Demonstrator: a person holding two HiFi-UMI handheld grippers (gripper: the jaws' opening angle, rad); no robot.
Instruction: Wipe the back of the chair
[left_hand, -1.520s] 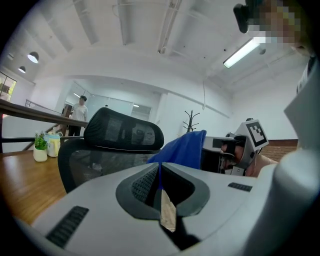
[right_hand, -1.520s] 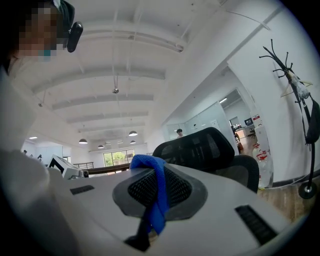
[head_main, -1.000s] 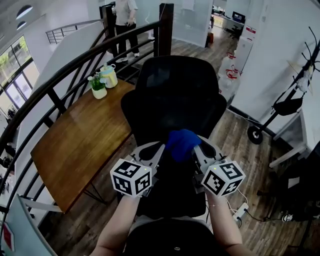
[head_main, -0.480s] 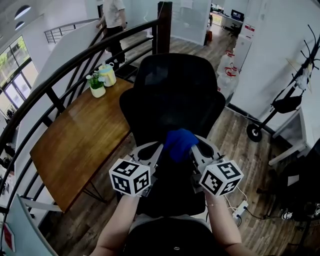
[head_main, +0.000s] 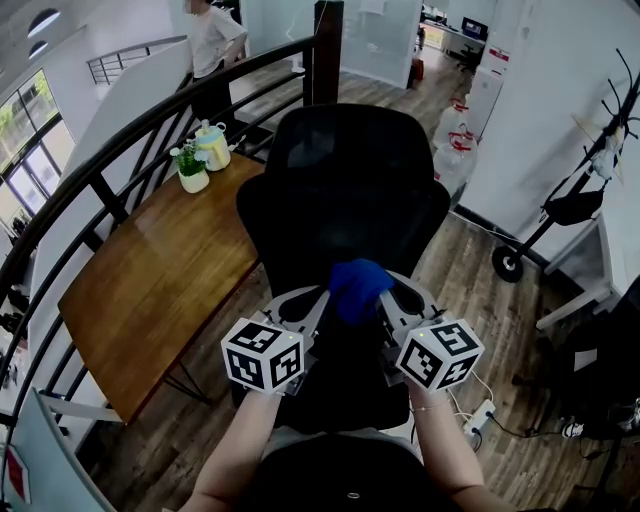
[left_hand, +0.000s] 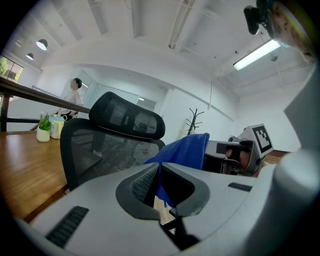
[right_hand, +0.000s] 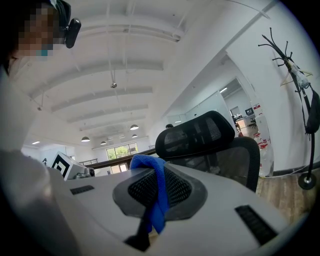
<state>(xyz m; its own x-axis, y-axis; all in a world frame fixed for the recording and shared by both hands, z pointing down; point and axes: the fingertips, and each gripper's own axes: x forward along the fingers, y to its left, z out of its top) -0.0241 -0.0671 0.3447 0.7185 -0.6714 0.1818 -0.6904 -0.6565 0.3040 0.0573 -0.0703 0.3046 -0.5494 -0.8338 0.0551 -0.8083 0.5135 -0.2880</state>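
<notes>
A black mesh office chair faces away from me, its backrest and headrest filling the middle of the head view. A bunched blue cloth rests against the lower back of the chair. My left gripper is shut on the cloth from the left. My right gripper is shut on the same cloth from the right. In both gripper views the chair back stands just ahead of the jaws.
A wooden table stands left of the chair, holding a small potted plant and a teapot. A curved black railing runs behind it, where a person stands. Coat rack at right; power strip on the floor.
Both grippers and the blue cloth have stayed nearly in place, drifting slightly. The person behind the railing has walked leftward.
</notes>
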